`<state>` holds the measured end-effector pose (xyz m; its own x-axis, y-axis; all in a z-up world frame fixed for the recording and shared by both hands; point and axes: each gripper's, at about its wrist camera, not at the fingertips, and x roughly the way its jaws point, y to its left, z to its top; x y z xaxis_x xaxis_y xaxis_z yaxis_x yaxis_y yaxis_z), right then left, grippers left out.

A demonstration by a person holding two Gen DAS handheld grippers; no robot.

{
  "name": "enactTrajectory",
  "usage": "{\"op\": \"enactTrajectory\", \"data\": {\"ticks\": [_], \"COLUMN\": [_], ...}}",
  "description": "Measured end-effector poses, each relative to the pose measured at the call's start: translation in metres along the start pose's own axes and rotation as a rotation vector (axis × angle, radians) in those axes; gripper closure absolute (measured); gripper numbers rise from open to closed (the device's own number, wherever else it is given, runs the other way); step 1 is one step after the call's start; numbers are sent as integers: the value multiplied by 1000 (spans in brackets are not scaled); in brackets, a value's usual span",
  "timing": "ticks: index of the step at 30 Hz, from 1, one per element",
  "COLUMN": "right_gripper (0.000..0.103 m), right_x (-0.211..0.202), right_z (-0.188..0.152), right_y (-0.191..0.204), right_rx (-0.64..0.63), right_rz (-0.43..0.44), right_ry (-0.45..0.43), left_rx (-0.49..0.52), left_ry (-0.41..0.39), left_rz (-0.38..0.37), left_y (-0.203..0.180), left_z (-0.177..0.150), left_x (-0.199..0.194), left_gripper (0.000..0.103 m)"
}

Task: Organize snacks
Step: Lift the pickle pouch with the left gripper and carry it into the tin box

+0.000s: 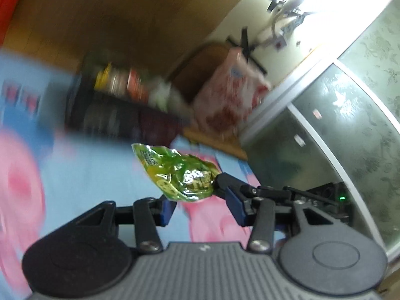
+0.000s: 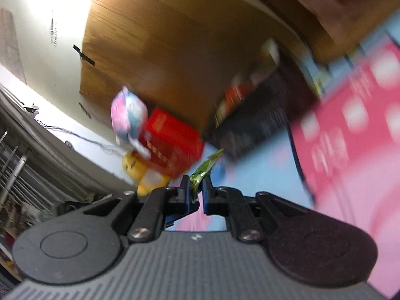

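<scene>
Carrying two packets at once, both off the surface. Left gripper (image 1: 200, 200): its fingers pinch the lower edges of a crinkled green-yellow foil snack packet (image 1: 180, 172), low centre of the left wrist frame. Right gripper (image 2: 197, 191): fingers clenched on the tail of a thin green foil snack packet (image 2: 202, 170), centre of the right wrist frame. Dark open-top storage box (image 1: 120, 110), blurred, mid-left of the left frame, already has several colourful packets standing in it. Blue-and-pink cartoon-print cover (image 1: 87, 175) lies underneath. Judged midway: some snacks binned, these two not yet delivered; whether more loose ones remain, can't tell.
</scene>
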<state>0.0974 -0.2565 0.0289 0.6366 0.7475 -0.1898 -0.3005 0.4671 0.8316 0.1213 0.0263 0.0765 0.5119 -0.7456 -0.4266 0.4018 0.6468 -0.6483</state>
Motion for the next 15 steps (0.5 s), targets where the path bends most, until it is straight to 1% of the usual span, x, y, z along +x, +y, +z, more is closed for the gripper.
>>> {"op": "enactTrajectory", "data": {"ticks": [3,5,8,9,10,11,12,13,14,15], "right_gripper": [91,91,90,89,88,87,86,84,78,71], "right_x": [36,61,92,102,108,117,123,125,125,123], "right_z": [37,56,73,75,74,74,72,70,67,65], "right_y": [12,17,13,10,7,6,5,4,4,4], "right_rx": [-80,-136,-197,-223,-251,-289,-326,-349,-367,-376], "right_rz": [-33,-73,-133,-163,-189,-234,-289,-321,-328,-322], "right_ry": [-32,-41,-35,-34,-33,-33,-39,-43,-47,-59], "left_rx": [38,28,-5,-12,-15,-14,-9,2,18,34], "left_ry": [-58,-88,-105,-101,-93,-85,-79,-78,-81,-87], "left_rz": [60,86,139,162,193,227,258,274,276,276], "left_y": [4,14,34,40,45,48,51,51,50,48], "left_z": [42,66,90,95,98,100,99,97,95,92], "left_x": [16,26,45,52,59,65,70,72,72,70], "left_gripper": [59,57,52,50,45,39,37,34,31,29]}}
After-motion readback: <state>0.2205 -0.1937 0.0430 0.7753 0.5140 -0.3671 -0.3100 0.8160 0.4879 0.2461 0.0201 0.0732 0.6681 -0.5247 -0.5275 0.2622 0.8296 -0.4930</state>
